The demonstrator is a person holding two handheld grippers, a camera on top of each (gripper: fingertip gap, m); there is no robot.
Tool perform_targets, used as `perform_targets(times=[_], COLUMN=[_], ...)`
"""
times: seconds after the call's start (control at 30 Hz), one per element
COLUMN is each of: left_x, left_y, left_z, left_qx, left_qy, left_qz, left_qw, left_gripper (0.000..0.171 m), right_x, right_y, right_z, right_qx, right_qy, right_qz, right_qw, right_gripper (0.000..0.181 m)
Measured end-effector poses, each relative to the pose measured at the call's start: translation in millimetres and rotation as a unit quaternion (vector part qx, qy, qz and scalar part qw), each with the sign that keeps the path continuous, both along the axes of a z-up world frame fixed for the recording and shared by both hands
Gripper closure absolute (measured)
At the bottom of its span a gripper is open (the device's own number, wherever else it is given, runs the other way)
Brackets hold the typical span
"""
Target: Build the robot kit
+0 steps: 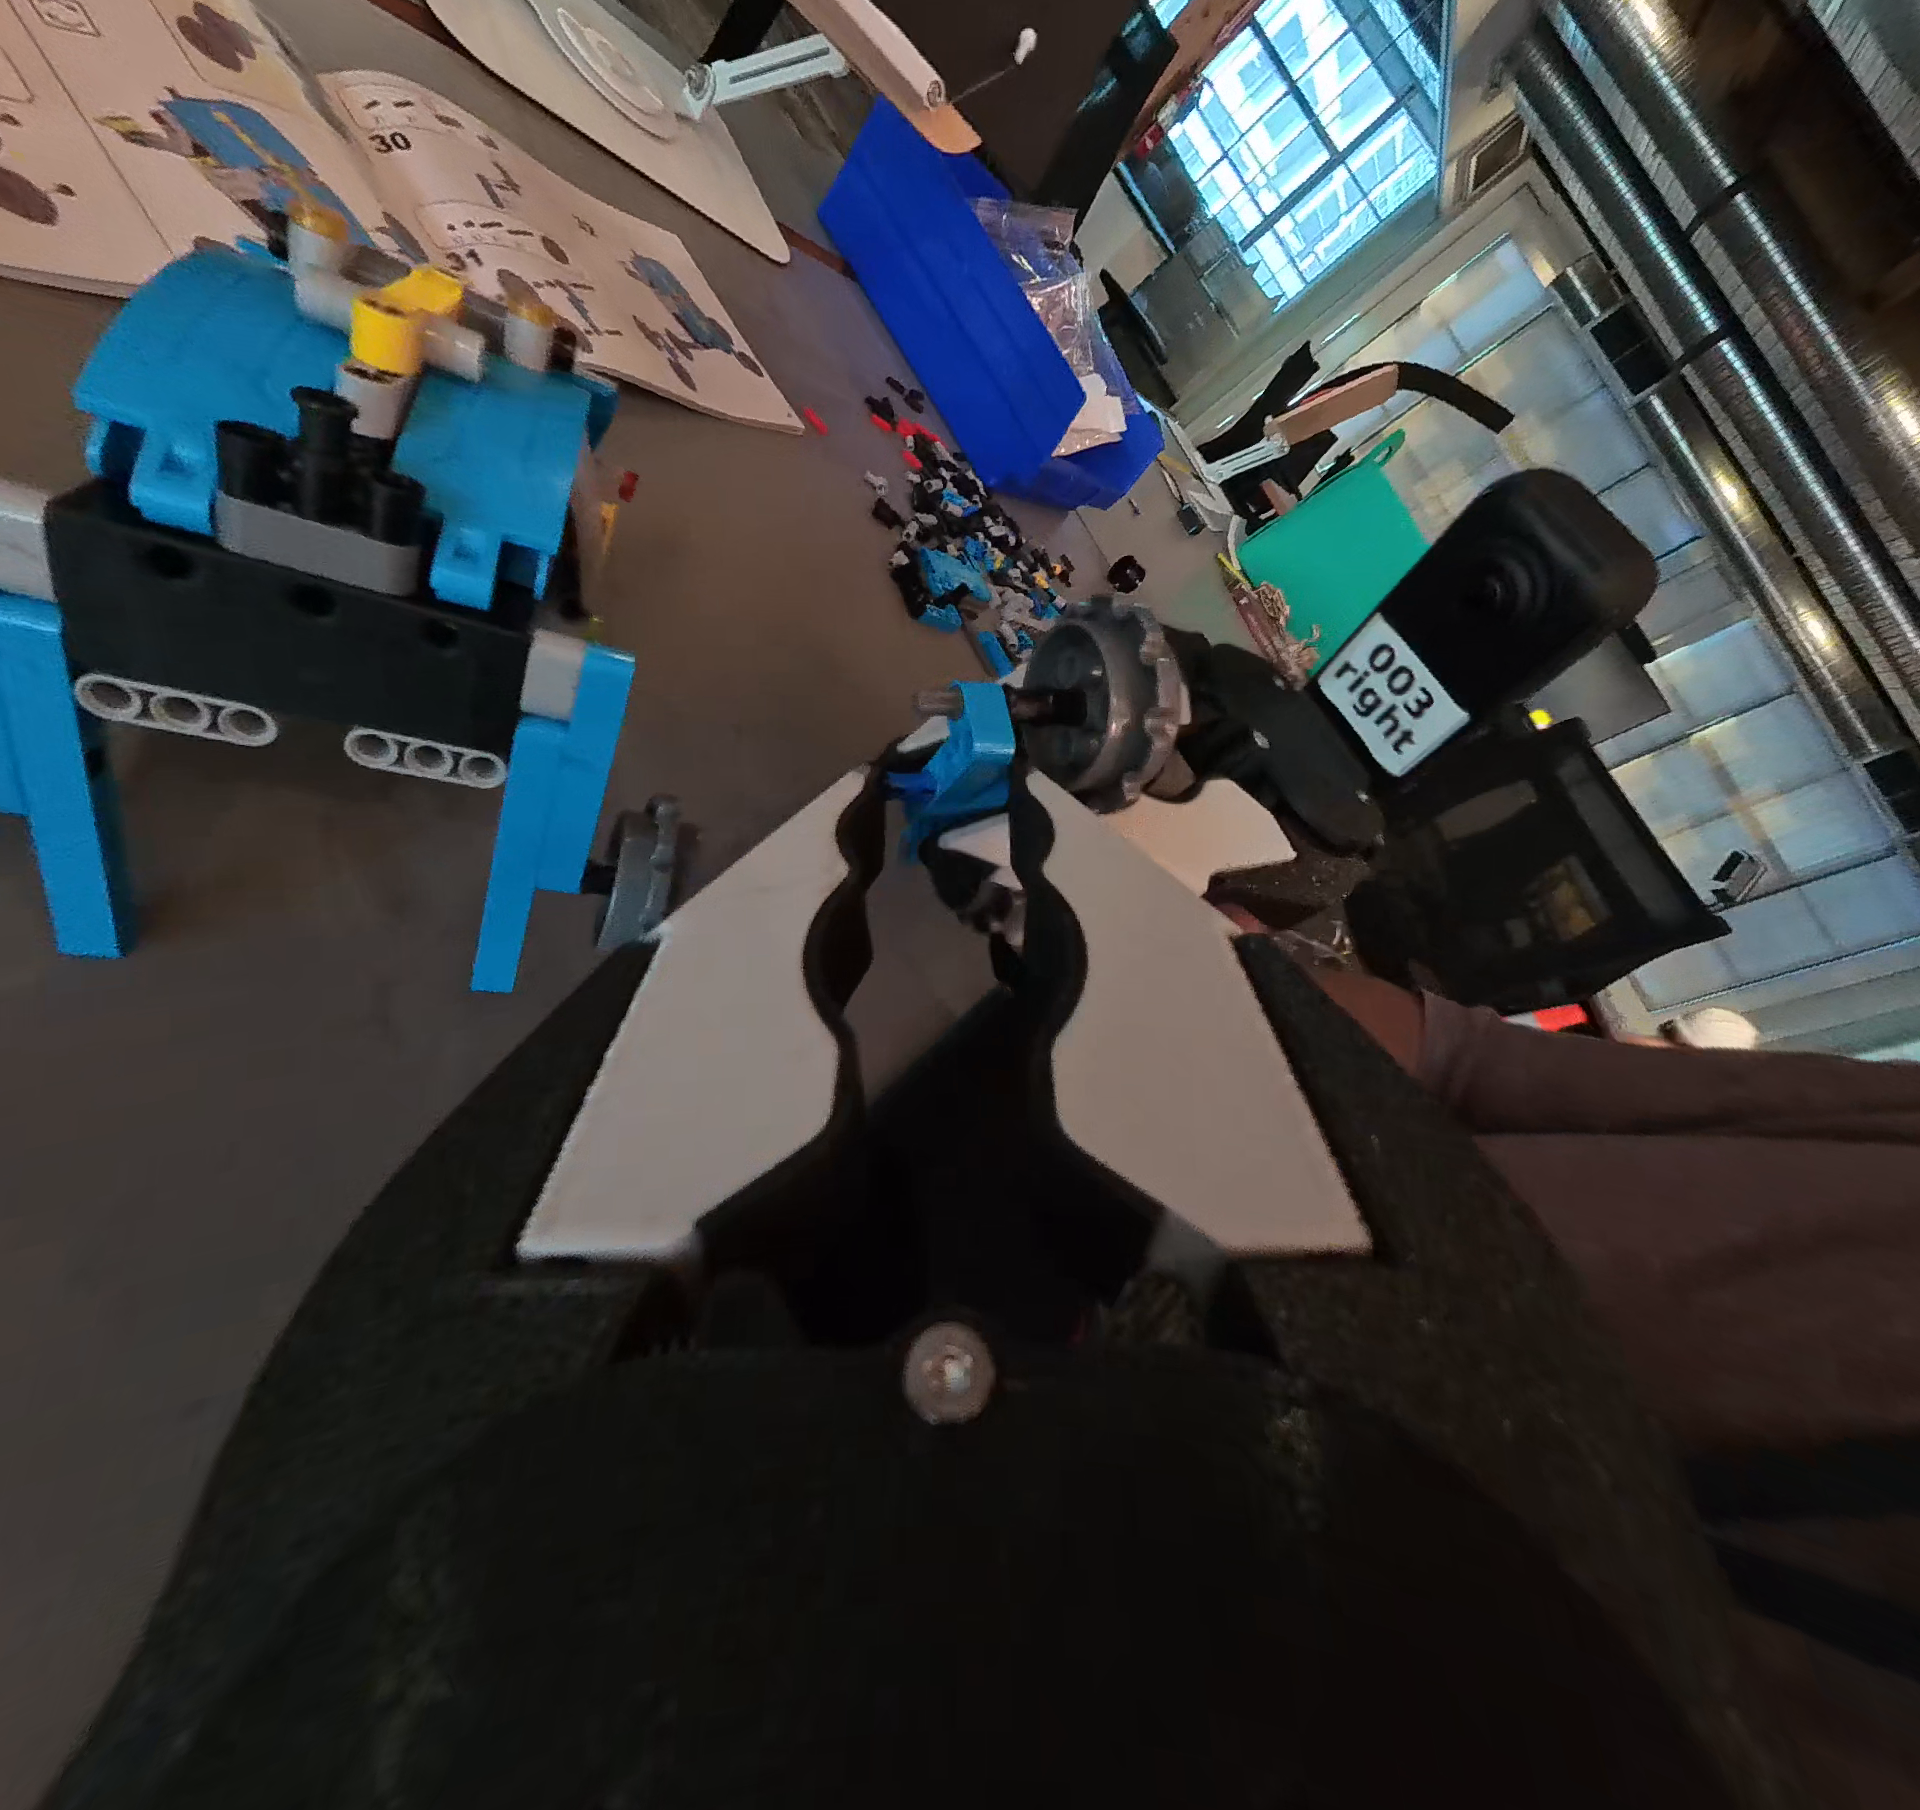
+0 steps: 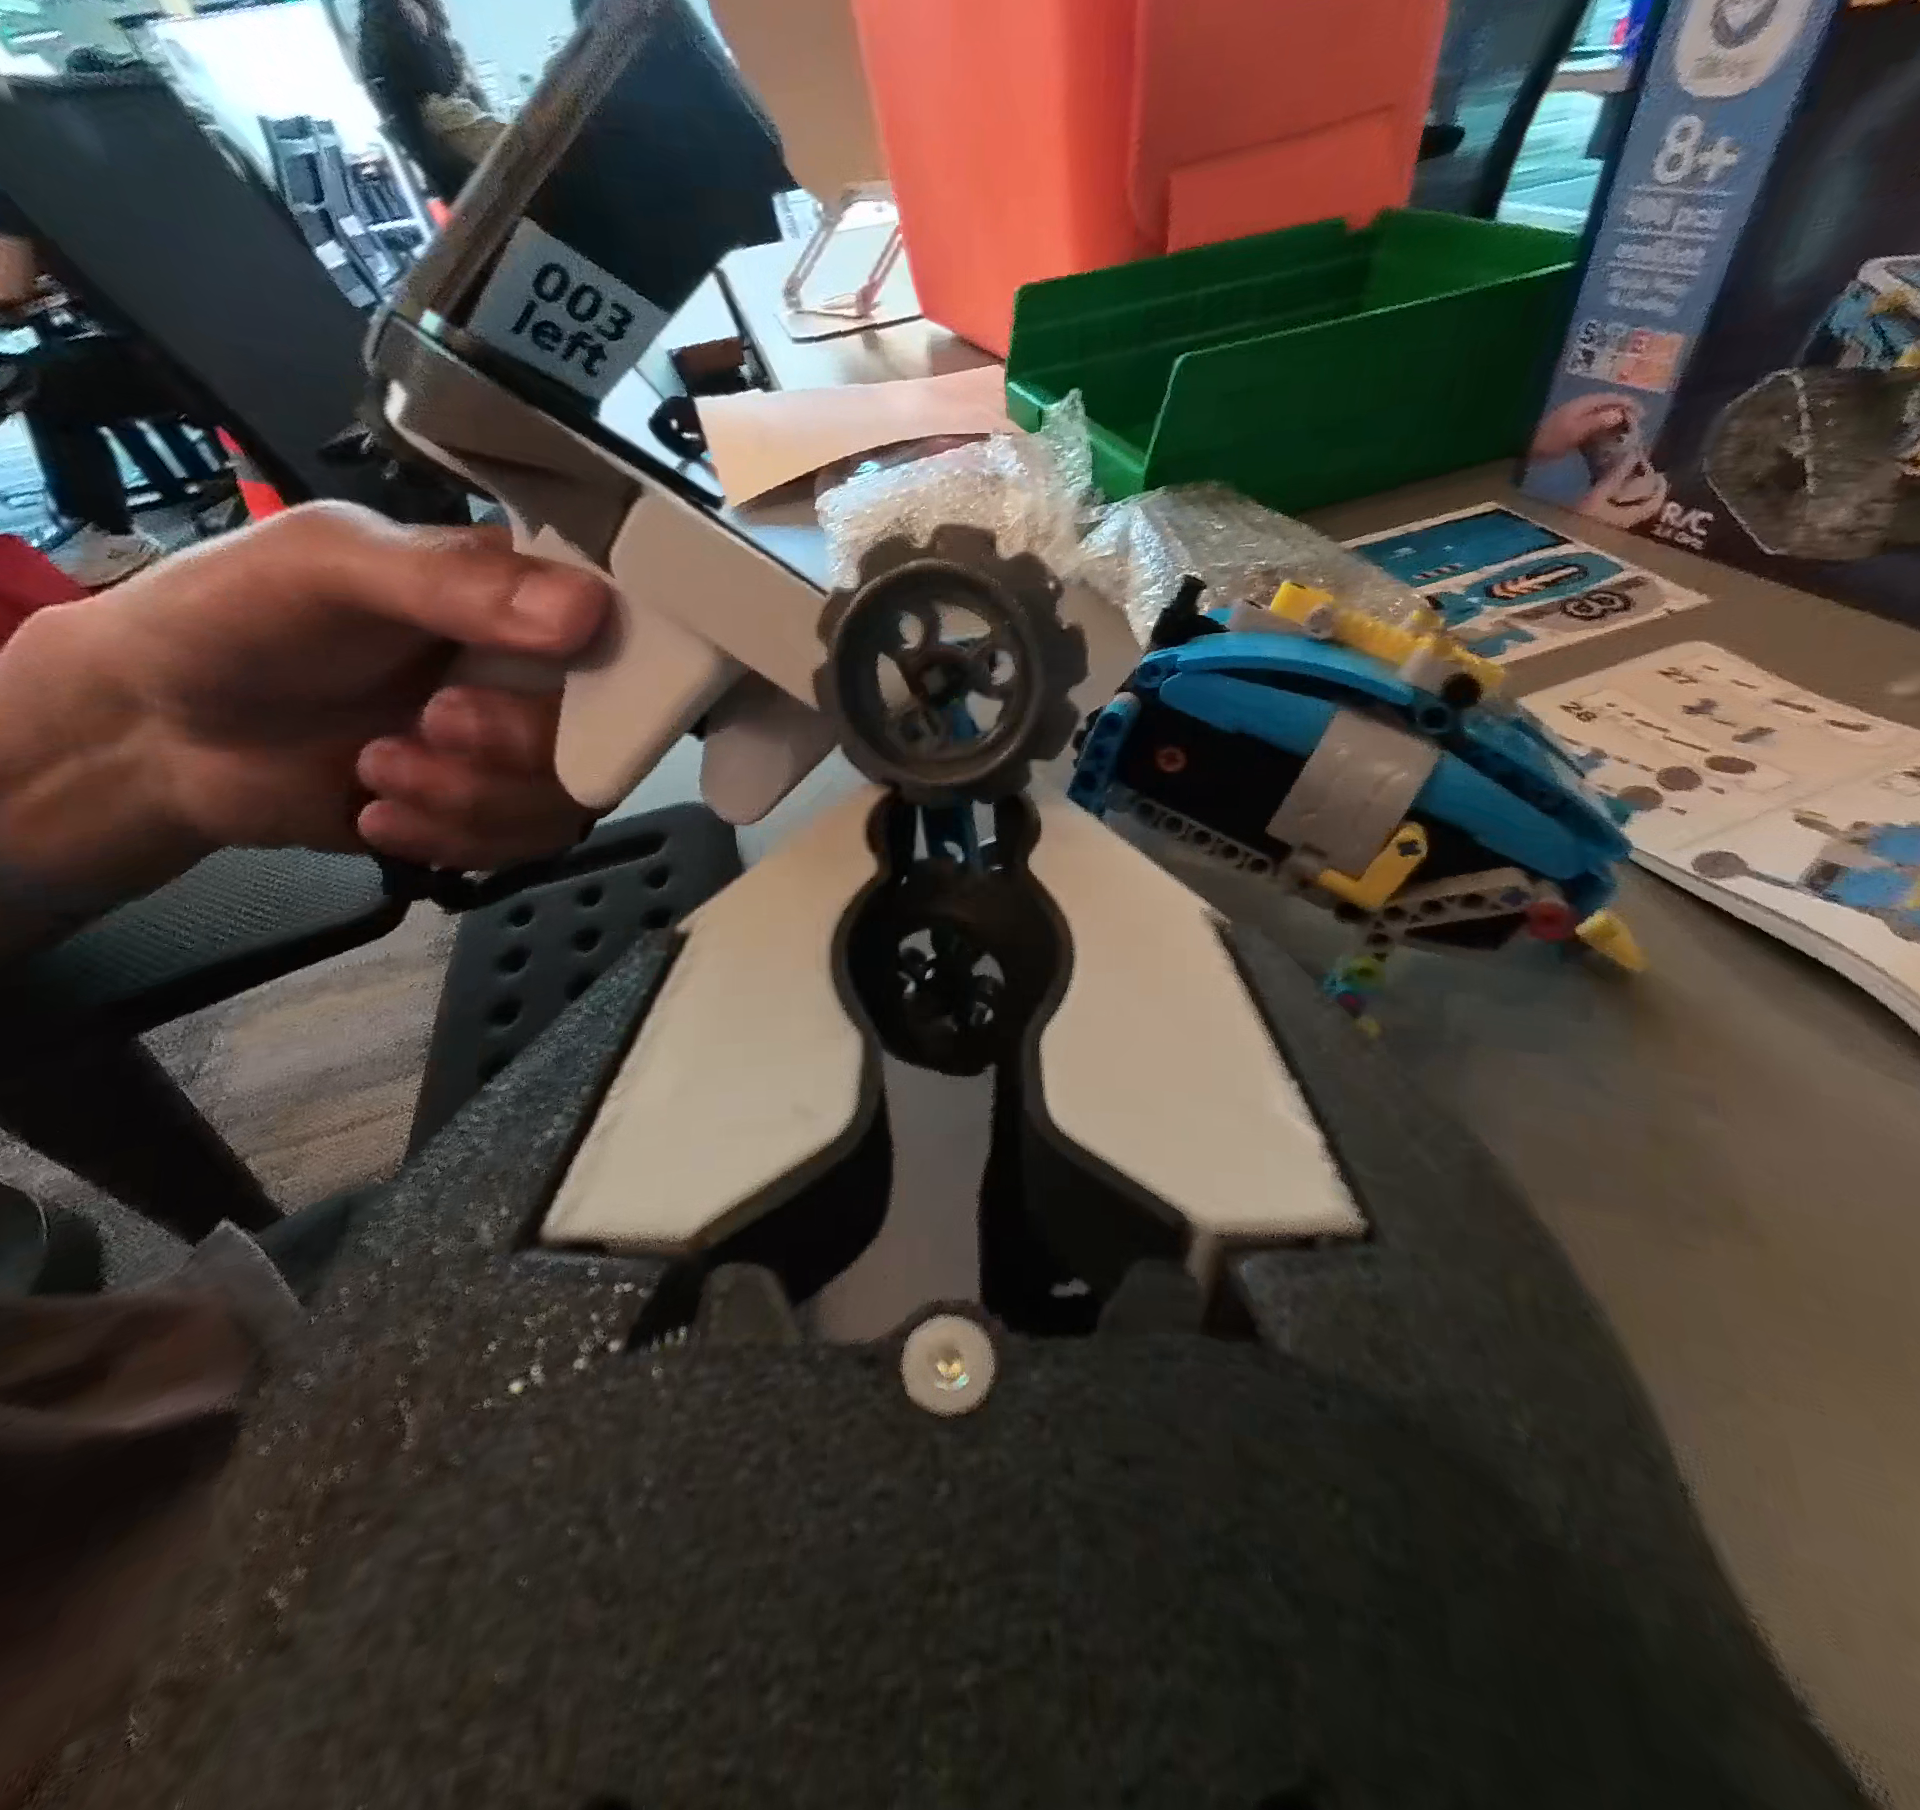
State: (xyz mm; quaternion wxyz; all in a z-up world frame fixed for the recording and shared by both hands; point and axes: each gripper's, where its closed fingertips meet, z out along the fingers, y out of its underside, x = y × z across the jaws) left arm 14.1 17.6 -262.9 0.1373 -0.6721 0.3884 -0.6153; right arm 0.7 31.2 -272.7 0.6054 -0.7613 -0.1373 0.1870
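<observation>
My left gripper [image 1: 945,773] is shut on a small blue brick piece [image 1: 956,747] held above the table. A grey treaded wheel [image 1: 1101,716] meets that piece on a short axle. My right gripper [image 2: 951,815] is shut on the wheel assembly: a dark wheel [image 2: 951,971] sits between its pads, and the grey wheel [image 2: 951,690] stands just past its tips. The left gripper's fingers [image 2: 717,597] reach in behind that wheel, held by a hand [image 2: 260,690]. The right gripper [image 1: 1226,721] also shows behind the wheel in the left wrist view.
A blue and black brick model [image 1: 312,534] [image 2: 1351,773] stands on the grey table beside an open instruction booklet [image 1: 499,233] [image 2: 1714,804]. Loose pieces [image 1: 966,555] lie by a blue bin [image 1: 966,306]. A green bin [image 2: 1299,347], bubble wrap [image 2: 966,482], and the kit box [image 2: 1766,254] stand behind. My left and right fingertips are right by each other.
</observation>
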Motion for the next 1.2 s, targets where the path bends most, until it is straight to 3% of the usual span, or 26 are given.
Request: perform_targets(times=[0.17, 0.23, 0.33, 0.4, 0.43, 0.5, 0.6, 0.7, 0.83, 0.97, 1.13, 1.2], left_x=[0, -6, -15, -14, -13, -7, 5, 15, 21, 12, -3, -4], left_y=[-2, 8, 38, 61, 66, 74, 92, 92, 88, 83, 75, 71], left_z=[1, 3, 6, -4, -11, -23, -24, -33, -49, -49, -55, -55], left_qx=[0.065, 0.096, 0.168, 0.218, 0.227, 0.225, 0.220, 0.194, 0.214, 0.209, 0.240, 0.236], left_qy=[0.005, 0.005, -0.010, 0.001, 0.009, 0.016, -0.002, 0.010, 0.027, 0.021, 0.043, 0.040], left_qz=[0.004, 0.014, 0.036, 0.036, 0.020, -0.009, -0.004, -0.045, -0.079, -0.065, -0.038, -0.028], left_qw=[0.998, 0.995, 0.985, 0.975, 0.974, 0.974, 0.976, 0.980, 0.973, 0.975, 0.969, 0.970], left_gripper=[0.146, 0.127, 0.113, 0.090, 0.088, 0.090, 0.090, 0.072, 0.076, 0.082, 0.107, 0.109], right_x=[2, 10, 21, 25, 25, 24, 25, 21, 14, 13, 15, 16], right_y=[-4, -4, -2, 0, 2, 8, 17, 24, 29, 23, 10, 5], right_z=[-1, -2, -14, -14, -17, -25, -29, -27, -36, -36, -31, -29], right_qx=[-0.002, -0.011, -0.054, -0.071, -0.084, -0.109, -0.118, -0.141, -0.190, -0.219, -0.231, -0.236], right_qy=[0.004, 0.046, 0.132, 0.206, 0.228, 0.239, 0.254, 0.320, 0.367, 0.433, 0.512, 0.527], right_qz=[-0.030, -0.047, -0.054, -0.054, -0.055, -0.051, -0.037, 0.013, 0.052, 0.069, 0.090, 0.100], right_qw=[1.000, 0.998, 0.988, 0.974, 0.968, 0.964, 0.959, 0.937, 0.909, 0.872, 0.823, 0.810], right_gripper=[0.171, 0.171, 0.173, 0.172, 0.173, 0.172, 0.172, 0.171, 0.171, 0.172, 0.172, 0.171])
